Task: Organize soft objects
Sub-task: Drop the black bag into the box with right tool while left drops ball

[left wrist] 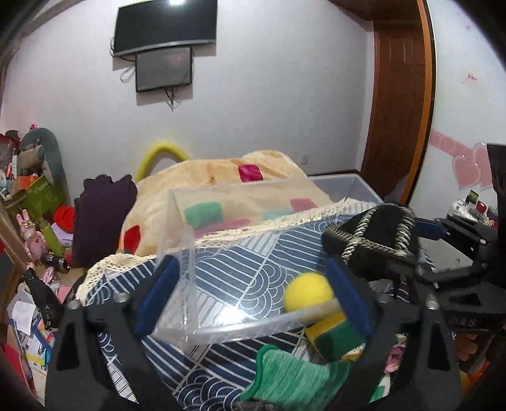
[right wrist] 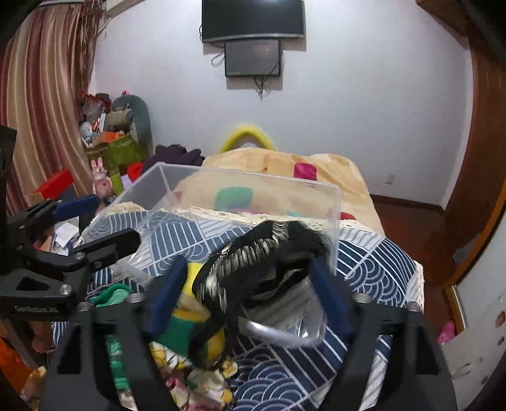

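Currently we hold a black braided headband [right wrist: 253, 253] clamped in the right gripper [right wrist: 249, 300] above the clear acrylic box [right wrist: 240, 193]; the left gripper [left wrist: 253, 297], spread open, straddles the box's near wall, risking a tip or snagged release.

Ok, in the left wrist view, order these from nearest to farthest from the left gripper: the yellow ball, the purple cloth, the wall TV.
1. Yellow ball: just inside the right jaw of the left gripper, in the clear box.
2. Purple cloth: farther back on the left, beside the cream blanket.
3. Wall TV: farthest, high on the back wall.
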A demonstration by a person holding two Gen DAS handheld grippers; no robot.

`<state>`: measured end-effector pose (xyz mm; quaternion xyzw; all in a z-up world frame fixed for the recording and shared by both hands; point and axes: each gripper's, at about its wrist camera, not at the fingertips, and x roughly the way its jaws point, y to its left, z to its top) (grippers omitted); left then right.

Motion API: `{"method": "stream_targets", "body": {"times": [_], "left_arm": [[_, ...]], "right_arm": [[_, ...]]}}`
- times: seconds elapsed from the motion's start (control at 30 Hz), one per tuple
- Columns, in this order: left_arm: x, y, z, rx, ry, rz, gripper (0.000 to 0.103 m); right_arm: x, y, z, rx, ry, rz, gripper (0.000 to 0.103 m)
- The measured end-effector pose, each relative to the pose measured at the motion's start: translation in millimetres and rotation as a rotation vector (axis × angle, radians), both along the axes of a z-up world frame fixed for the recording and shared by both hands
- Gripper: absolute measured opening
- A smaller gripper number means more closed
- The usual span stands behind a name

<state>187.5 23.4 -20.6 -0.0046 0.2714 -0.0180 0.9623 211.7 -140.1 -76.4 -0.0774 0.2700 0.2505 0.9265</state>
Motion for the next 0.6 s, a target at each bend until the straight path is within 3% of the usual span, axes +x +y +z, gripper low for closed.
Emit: {"method": "stream_targets", "body": {"times": [0.3,0.6], "left_arm": [[-37,-6,6,0.009,-0.032,-0.004,0.102],[-71,-26,-21,0.008,-0.002,-0.041,0.103]], "right_arm": [[-38,-12,12,0.015,-0.091,0.015,0.082],[-55,-19,-7,0.051,-0.058,0.047,0.081]]}}
